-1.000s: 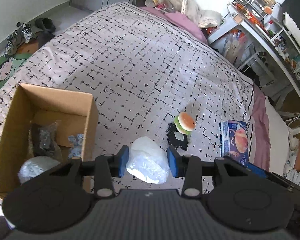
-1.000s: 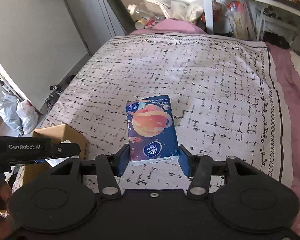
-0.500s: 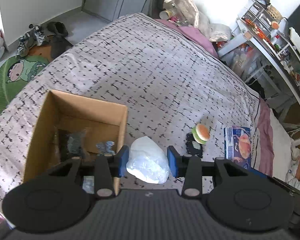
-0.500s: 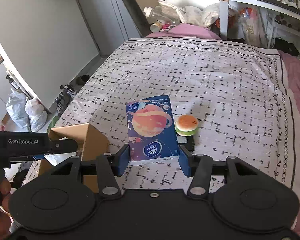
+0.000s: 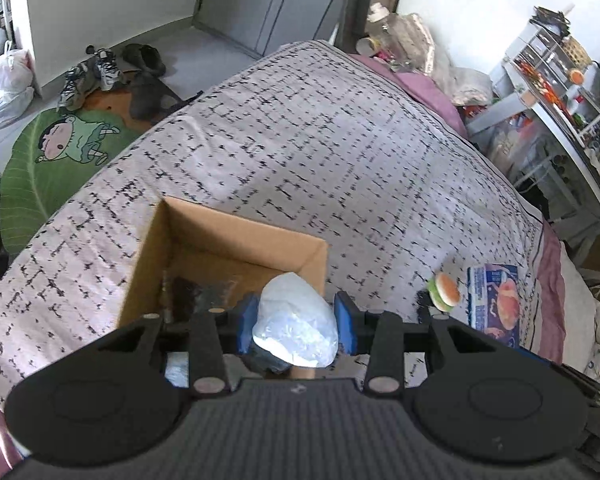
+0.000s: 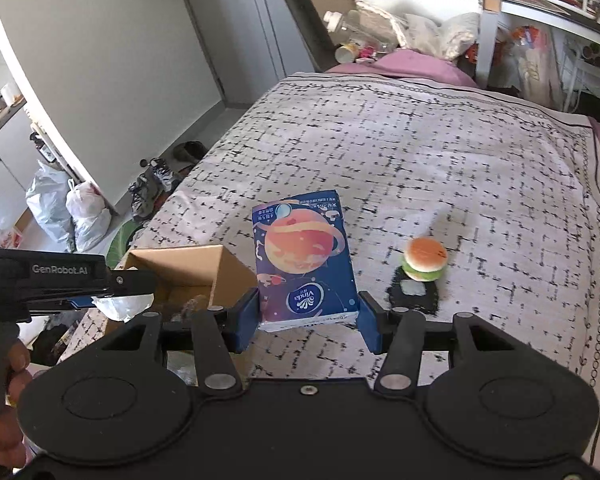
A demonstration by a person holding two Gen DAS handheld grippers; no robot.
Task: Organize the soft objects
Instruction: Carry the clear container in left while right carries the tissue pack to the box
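Observation:
My left gripper (image 5: 297,324) is shut on a white plastic bag (image 5: 296,330) and holds it over the near right corner of the open cardboard box (image 5: 204,220). The bag also shows in the right wrist view (image 6: 122,306) above the box (image 6: 188,264). Dark soft items (image 5: 198,296) lie inside the box. My right gripper (image 6: 308,320) is shut on a blue tissue pack with a planet print (image 6: 304,264), held above the bed to the right of the box. A burger-shaped soft toy (image 6: 425,259) sits on a black pad (image 6: 414,294) on the bedspread; the toy also shows in the left wrist view (image 5: 444,292).
The bed has a white bedspread with black marks (image 5: 320,152). A green cartoon rug (image 5: 52,160) and shoes (image 5: 100,72) lie on the floor to the left. Cluttered shelves (image 5: 560,80) stand to the right. White bags (image 6: 68,212) sit by the wall.
My left gripper has carried the white bag leftward, from above the bedspread to over the box's corner. My right gripper has moved left with the tissue pack, bringing the burger toy and box into view.

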